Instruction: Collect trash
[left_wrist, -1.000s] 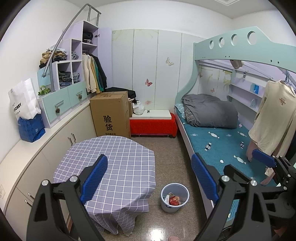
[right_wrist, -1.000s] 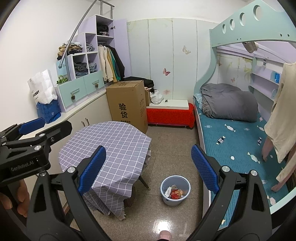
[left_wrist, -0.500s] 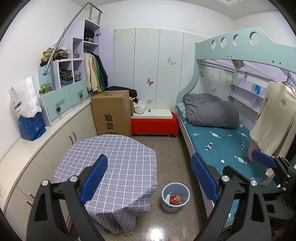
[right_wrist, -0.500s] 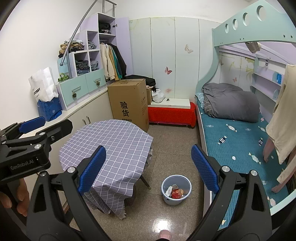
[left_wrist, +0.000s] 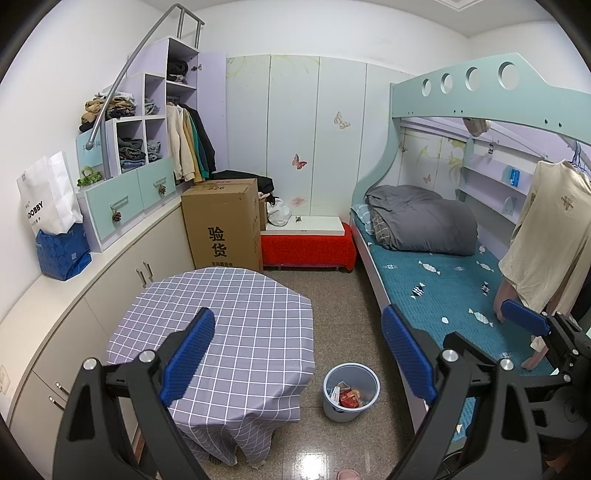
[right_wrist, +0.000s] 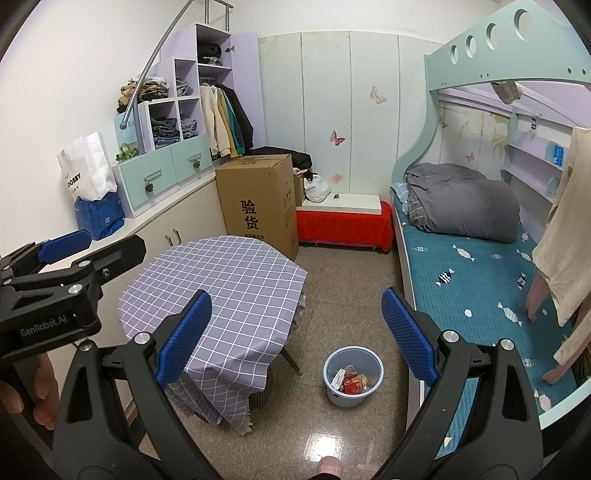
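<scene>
Since a second ago both views have drifted slightly up and back, so the bin sits a touch lower in each picture; nothing in the room has shifted. The left gripper (left_wrist: 298, 352) holds its blue fingers (left_wrist: 188, 350) wide apart with nothing between them, hanging above the near edge of the table (left_wrist: 236, 314) with its grey checked cloth. The right gripper (right_wrist: 295, 334) is likewise spread and empty, its fingers (right_wrist: 408, 332) framing the floor. In the right wrist view the left gripper shows at 9 o'clock, a hand (right_wrist: 22, 391) gripping its handle. The trash bin (left_wrist: 334, 404) stands on the floor at 6 o'clock in both views, between the table and the bed (left_wrist: 443, 291); red wrappers and paper lie inside it. Farther out, a cardboard box (left_wrist: 223, 225) stands at 11 o'clock behind the table, with a red bench (left_wrist: 306, 247) beside it at 12. A grey duvet (left_wrist: 421, 221) is bunched at the bed's far end, at 2 o'clock
</scene>
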